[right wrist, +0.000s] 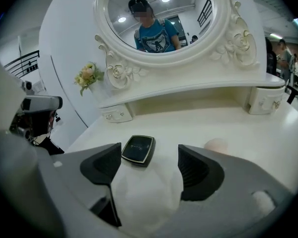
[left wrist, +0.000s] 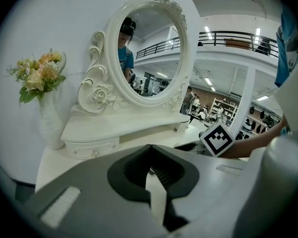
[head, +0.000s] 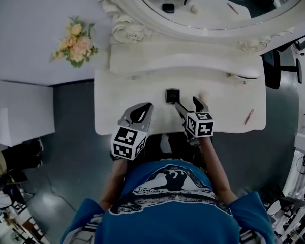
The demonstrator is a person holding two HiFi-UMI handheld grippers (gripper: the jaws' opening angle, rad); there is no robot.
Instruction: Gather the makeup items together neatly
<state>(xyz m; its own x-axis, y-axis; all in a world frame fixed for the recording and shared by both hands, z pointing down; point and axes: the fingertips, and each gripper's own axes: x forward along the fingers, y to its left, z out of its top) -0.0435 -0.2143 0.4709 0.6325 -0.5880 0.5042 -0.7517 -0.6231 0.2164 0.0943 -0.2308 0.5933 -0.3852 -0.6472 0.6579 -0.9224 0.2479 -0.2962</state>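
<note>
Fingers on the right gripper (right wrist: 149, 175) are hanging spread wide, empty, just short of the compact (right wrist: 138, 148); left gripper (left wrist: 150, 152) is sitting pinched together. Guessing somebody's fetching the stray pencil (head: 249, 116) next.

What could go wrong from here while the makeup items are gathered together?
1. The pink pencil lies near the front edge of the table; a careless push might roll it off.
2. The black compact is flat and low; the open right hand-held gripper might slide it instead of gripping it.
3. The pale round puff sits just beside that gripper and might be knocked away.
</note>
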